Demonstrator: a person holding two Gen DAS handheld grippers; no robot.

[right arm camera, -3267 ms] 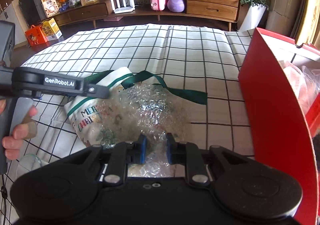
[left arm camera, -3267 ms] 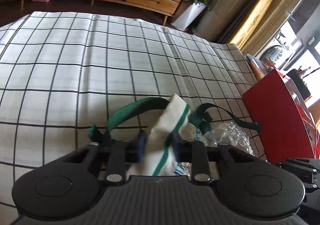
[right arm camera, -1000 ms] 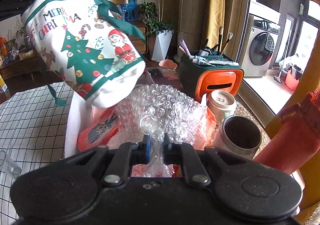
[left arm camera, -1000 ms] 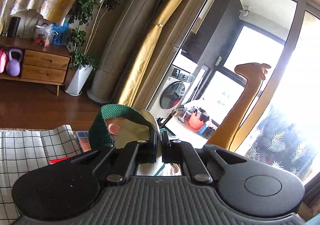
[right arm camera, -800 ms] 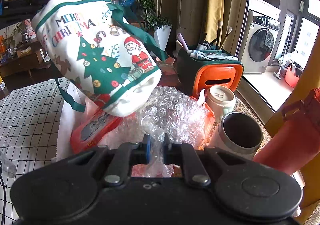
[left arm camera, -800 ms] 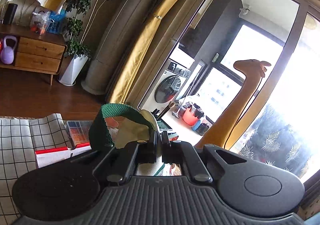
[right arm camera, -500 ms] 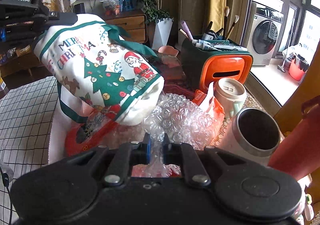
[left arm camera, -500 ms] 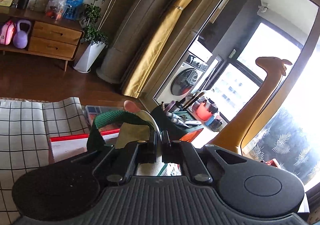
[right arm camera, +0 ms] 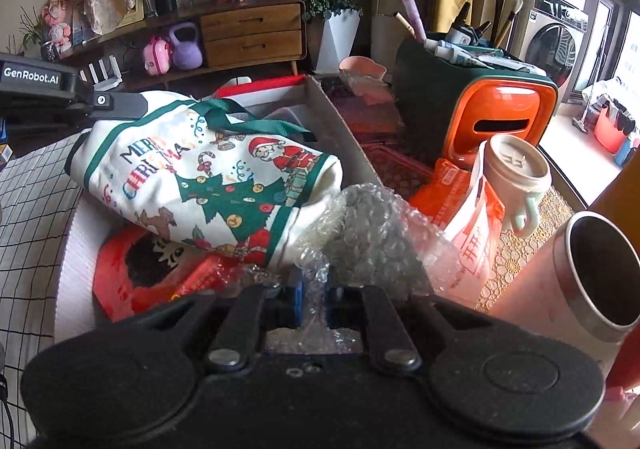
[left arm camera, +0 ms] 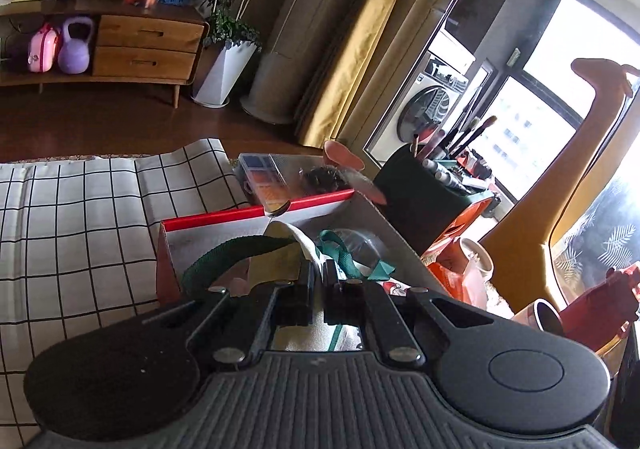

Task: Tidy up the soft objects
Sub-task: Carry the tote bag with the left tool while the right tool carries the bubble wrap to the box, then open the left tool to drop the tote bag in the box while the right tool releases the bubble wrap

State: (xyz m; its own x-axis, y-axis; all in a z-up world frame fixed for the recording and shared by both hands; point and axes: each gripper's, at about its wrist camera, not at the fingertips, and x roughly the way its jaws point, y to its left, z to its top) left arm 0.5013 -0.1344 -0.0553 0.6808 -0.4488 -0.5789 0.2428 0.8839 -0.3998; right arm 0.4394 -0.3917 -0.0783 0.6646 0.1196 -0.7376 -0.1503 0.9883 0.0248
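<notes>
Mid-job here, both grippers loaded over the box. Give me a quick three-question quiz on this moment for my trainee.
1. True or false: the left gripper is shut on the rim of the Christmas bag.
2. What is the right gripper pinching? A) orange packet B) bubble wrap C) mug
3. Fill in: bag and wrap hang over a cardboard box with a ___ outside.

Key
1. True; its fingers pinch the white cloth beside the green handle.
2. B; the bubble wrap bunches between the fingers.
3. Red; the box sits at the edge of the checked cloth.
</notes>
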